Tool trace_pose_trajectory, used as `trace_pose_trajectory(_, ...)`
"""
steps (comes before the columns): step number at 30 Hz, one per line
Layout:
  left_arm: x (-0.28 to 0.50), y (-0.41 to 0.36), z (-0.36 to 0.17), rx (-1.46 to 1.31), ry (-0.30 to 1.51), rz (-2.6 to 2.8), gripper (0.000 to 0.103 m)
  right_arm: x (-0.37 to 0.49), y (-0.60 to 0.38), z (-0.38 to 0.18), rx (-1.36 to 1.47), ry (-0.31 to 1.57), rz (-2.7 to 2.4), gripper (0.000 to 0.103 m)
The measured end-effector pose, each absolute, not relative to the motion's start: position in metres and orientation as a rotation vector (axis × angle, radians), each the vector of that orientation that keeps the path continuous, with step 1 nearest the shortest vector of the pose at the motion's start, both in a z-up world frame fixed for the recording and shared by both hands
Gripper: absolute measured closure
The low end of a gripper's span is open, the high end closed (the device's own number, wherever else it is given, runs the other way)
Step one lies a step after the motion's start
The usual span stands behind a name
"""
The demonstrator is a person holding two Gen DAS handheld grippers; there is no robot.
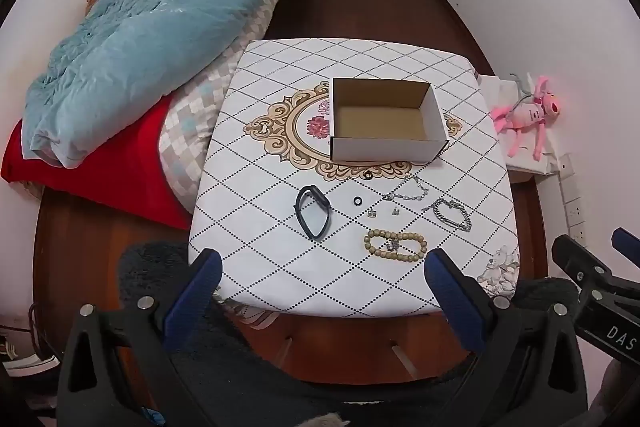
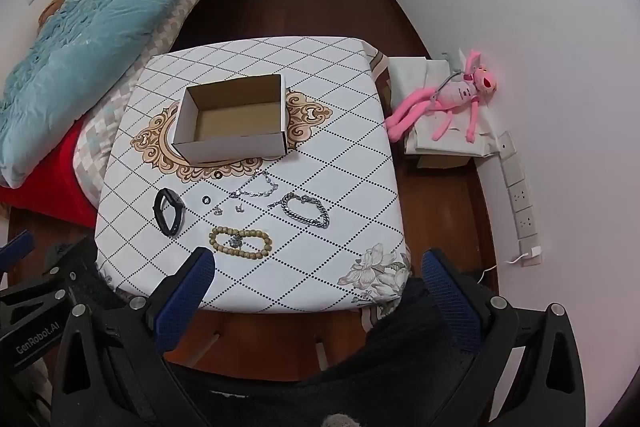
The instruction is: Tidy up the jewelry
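An open empty cardboard box [image 1: 384,119] [image 2: 232,119] stands mid-table. In front of it lie a black wristband [image 1: 313,211] [image 2: 169,211], a small black ring [image 1: 357,201] [image 2: 206,200], a gold-rimmed ring [image 1: 368,175] [image 2: 217,175], a thin silver chain [image 1: 408,191] [image 2: 256,189], two small earrings [image 1: 372,213] [image 2: 218,211], a thick silver chain bracelet [image 1: 452,214] [image 2: 306,211] and a wooden bead bracelet [image 1: 395,246] [image 2: 241,243] around a small silver piece. My left gripper [image 1: 322,267] and right gripper [image 2: 318,267] are open and empty, held above the table's near edge.
The table [image 1: 280,131] [image 2: 344,155] has a white diamond-pattern cloth. A bed with a blue quilt [image 1: 140,39] [image 2: 80,27] lies to the left. A pink plush toy [image 1: 524,115] [image 2: 452,99] lies on a low stand at the right, by wall sockets [image 2: 520,211].
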State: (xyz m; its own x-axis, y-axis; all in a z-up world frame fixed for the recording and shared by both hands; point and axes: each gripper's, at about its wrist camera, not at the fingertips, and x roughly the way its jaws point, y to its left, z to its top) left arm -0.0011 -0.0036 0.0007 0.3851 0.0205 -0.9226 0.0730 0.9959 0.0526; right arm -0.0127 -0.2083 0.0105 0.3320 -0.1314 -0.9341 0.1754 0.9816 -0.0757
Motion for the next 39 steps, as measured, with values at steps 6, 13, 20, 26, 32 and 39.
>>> trace_pose_trajectory(6,-0.002,-0.007,0.003,0.058,1.183,-0.062,0.000,-0.012,-0.208,0.011,0.045,1.214,-0.199,0.000)
trace_pose_trajectory(13,-0.001,-0.006,0.005,0.054,1.184,-0.071,0.000,-0.009,-0.214,0.014,0.054,1.212,-0.202,0.000)
trace_pose_trajectory(20,-0.002,-0.005,0.007,0.051,1.179,-0.074,0.000,-0.013,-0.208,0.013,0.044,1.212,-0.196,0.000)
trace_pose_trajectory(26,-0.003,-0.005,0.008,0.051,1.179,-0.075,0.000,-0.013,-0.209,0.015,0.046,1.208,-0.193,0.000)
trace_pose_trajectory(32,-0.003,-0.003,0.009,0.050,1.180,-0.077,0.000,-0.013,-0.206,0.017,0.043,1.205,-0.193,0.000)
trace_pose_trajectory(39,-0.005,-0.003,0.012,0.056,1.172,-0.076,0.000,-0.013,-0.207,0.018,0.035,1.205,-0.183,0.000)
